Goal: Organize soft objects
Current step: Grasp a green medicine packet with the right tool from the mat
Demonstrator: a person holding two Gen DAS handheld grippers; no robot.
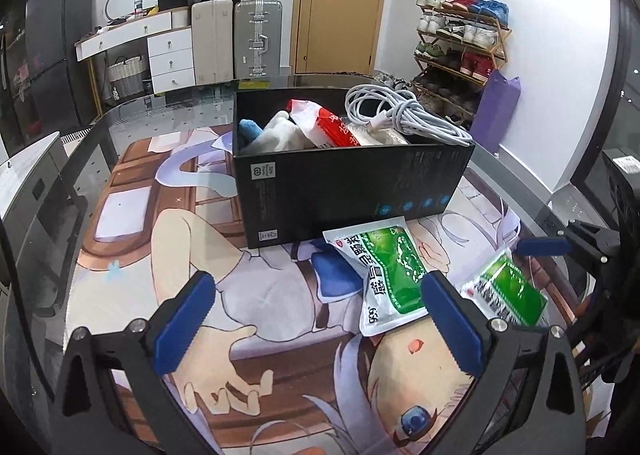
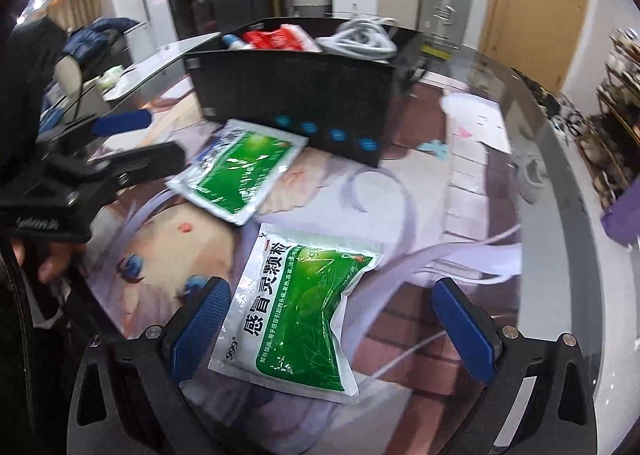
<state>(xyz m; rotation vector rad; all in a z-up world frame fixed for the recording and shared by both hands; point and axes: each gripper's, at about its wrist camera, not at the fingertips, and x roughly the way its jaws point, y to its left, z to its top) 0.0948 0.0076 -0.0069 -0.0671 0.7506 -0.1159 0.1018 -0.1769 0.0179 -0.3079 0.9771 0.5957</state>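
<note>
Green-and-white foil sachets lie flat on the printed mat: one between the spread pads of my right tool, the other farther off, touching the black cardboard box. My left tool hangs agape too, empty, near that far sachet. I judge both packets wait to go into the box, which already holds a plush toy, a red-white pouch and a coiled grey cable. Crinkly, limp packets should pinch easily by an edge.
</note>
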